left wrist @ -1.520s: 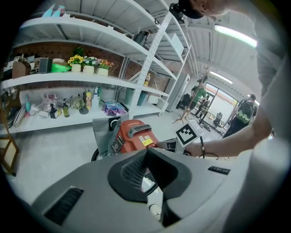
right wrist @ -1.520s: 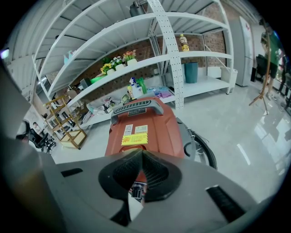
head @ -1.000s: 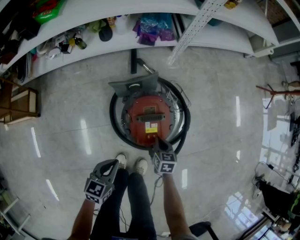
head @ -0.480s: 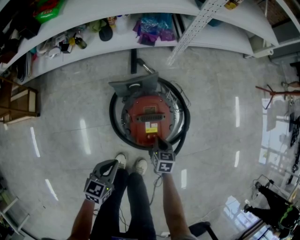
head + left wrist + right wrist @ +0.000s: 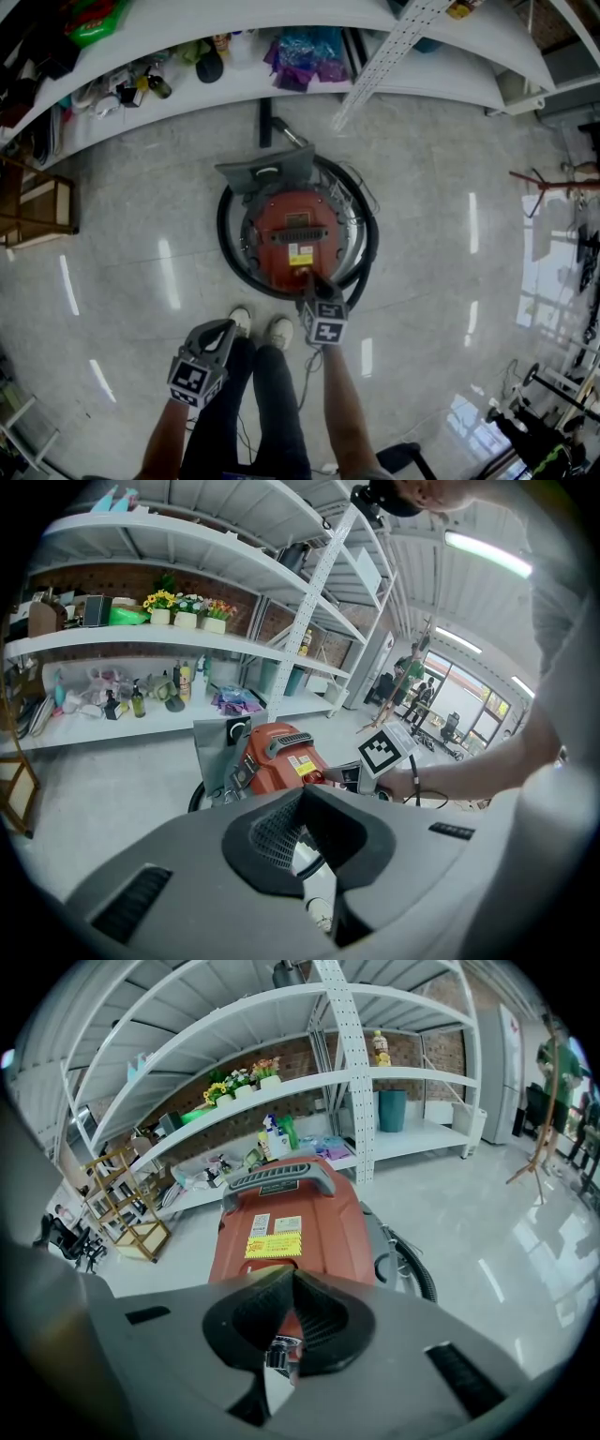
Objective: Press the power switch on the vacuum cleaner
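Observation:
A red canister vacuum cleaner (image 5: 298, 234) sits on the floor with a black hose (image 5: 367, 246) coiled round it. My right gripper (image 5: 309, 284) is shut, its tips down on the near end of the red top just below the yellow label (image 5: 300, 254). In the right gripper view the closed tips (image 5: 292, 1275) cover that spot on the vacuum cleaner (image 5: 291, 1208), and the power switch is hidden under them. My left gripper (image 5: 222, 330) is shut and empty, held back by the person's legs. In the left gripper view the left gripper (image 5: 302, 790) points toward the vacuum cleaner (image 5: 279, 755).
White shelves (image 5: 281, 80) with bottles and bags run behind the vacuum. A grey floor-head plate (image 5: 266, 172) leans at its far side. A wooden rack (image 5: 37, 208) stands at left and a coat stand (image 5: 553, 183) at right. The person's shoes (image 5: 262, 327) are just before the hose.
The right gripper has crept very slightly toward the vacuum's top. The left gripper has not moved.

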Motion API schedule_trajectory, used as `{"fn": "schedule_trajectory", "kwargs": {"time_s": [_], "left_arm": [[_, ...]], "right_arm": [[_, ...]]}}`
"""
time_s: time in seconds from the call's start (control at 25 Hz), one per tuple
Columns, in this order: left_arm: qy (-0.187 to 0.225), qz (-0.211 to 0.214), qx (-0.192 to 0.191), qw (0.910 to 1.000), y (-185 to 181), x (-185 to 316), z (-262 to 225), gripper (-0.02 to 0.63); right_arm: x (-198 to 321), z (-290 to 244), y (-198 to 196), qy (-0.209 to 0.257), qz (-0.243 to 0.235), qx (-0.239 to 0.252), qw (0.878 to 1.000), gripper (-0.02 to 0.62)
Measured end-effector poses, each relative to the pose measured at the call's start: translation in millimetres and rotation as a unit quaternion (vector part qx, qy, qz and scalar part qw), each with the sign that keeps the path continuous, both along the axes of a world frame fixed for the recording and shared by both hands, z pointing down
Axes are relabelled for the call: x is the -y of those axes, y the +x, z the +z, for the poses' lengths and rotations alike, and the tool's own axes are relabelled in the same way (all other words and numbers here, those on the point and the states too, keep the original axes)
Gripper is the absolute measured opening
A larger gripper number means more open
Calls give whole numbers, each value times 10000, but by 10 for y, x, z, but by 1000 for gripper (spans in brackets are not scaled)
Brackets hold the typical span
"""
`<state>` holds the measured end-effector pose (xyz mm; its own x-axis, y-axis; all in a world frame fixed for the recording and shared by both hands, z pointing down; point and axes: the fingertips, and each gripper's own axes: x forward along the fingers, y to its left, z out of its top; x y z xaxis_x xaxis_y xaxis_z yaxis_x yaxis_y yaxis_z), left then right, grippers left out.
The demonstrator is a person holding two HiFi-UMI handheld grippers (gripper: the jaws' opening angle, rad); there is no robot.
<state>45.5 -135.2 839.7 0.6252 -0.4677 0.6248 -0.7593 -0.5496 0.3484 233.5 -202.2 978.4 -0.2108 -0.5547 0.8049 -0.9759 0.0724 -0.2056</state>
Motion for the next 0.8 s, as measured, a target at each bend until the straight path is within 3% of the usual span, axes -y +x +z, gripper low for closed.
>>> {"fn": "schedule_trajectory", "kwargs": {"time_s": [0.8], "left_arm": [[113, -109, -117, 9998, 72, 82, -251, 6]], "right_arm": [[6, -117, 6, 205, -105, 184, 9996, 12]]}}
